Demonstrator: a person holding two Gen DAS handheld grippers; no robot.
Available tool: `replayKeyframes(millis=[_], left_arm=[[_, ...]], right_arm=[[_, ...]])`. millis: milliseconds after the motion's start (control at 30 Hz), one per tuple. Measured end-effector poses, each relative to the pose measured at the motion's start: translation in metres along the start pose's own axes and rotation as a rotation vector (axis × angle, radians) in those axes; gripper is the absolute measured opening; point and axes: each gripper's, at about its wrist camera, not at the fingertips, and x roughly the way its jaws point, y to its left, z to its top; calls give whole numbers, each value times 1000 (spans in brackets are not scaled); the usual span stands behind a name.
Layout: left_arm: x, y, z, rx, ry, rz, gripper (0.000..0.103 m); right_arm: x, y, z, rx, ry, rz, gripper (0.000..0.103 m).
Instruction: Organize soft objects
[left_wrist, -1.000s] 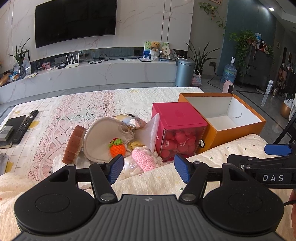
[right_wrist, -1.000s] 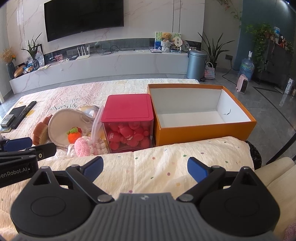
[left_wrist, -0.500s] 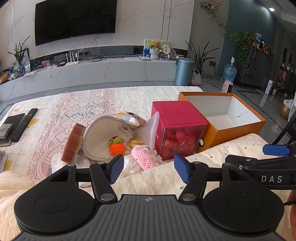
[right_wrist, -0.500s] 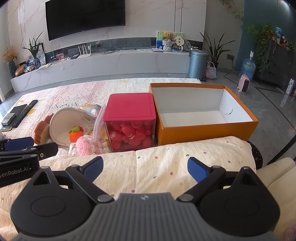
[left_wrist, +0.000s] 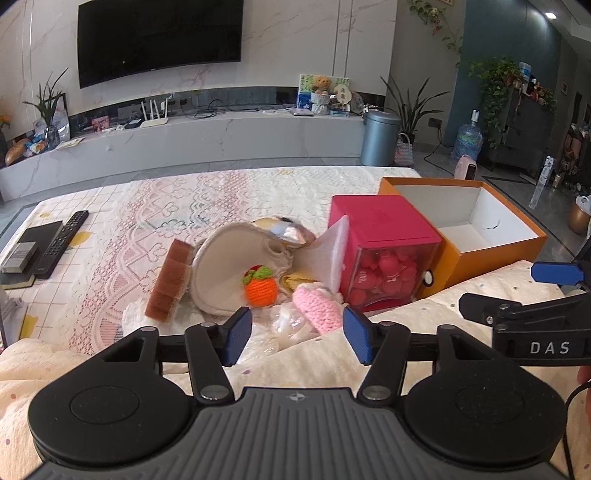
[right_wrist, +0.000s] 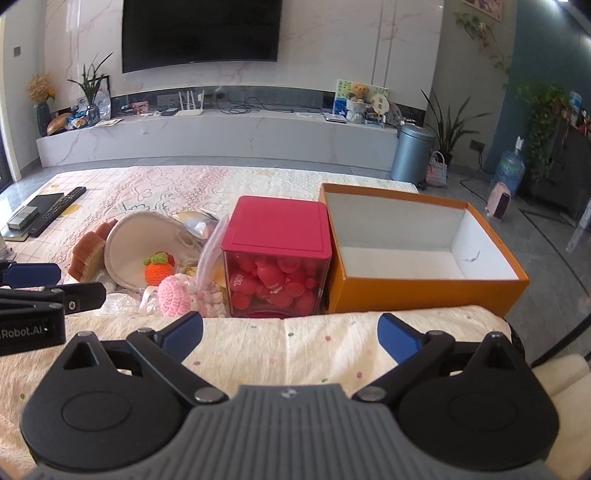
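Your left gripper (left_wrist: 297, 339) is spread open and grasps nothing, hovering over the cream blanket (left_wrist: 424, 325) just short of the pile of soft things. Your right gripper (right_wrist: 290, 338) is likewise released wide and empty, above the same blanket in front of the red-lidded box (right_wrist: 277, 258). The pile lies on the lace cloth (left_wrist: 166, 206) near its front edge: a pink knitted toy (left_wrist: 319, 310), an orange knitted fruit (left_wrist: 260, 286) resting in a beige pouch (left_wrist: 229, 269), and a brown sponge (left_wrist: 170, 284) leaning beside it. The orange box (right_wrist: 424, 258) stands open, touching the red-lidded box on its right.
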Motion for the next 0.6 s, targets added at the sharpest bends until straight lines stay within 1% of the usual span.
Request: replayKeyframes(millis=[67,100,133,167,233,267,333,433,533,600], left_arm=[[3,10,-2,-17,8,-2,63],[5,15,-4,-23,17,-6,62],[8,19,-5,-21,28,-8,58],[10,23,-7,-13,38,-6,55],[15,31,-10,0,55,-2,50],[18,37,-13,-2,67,-5,47],[24,46,-14,-15,88,-22,46],[35,57,-17,-35,110,-52,46],[48,63,-18,-44,127,-91,46],[58,62,-16,-34,139,-110,51]], right_arm=[[6,4,3,-17,6,20,96],[10,6,4,-24,13,28,90],[14,8,5,-30,22,39,83],[18,10,7,-31,32,50,79],[28,14,8,-24,58,84,69],[33,16,9,-18,70,103,67],[44,22,10,-1,96,145,65],[61,31,11,7,135,196,65],[78,43,12,-19,164,239,64],[89,49,12,-34,183,253,62]])
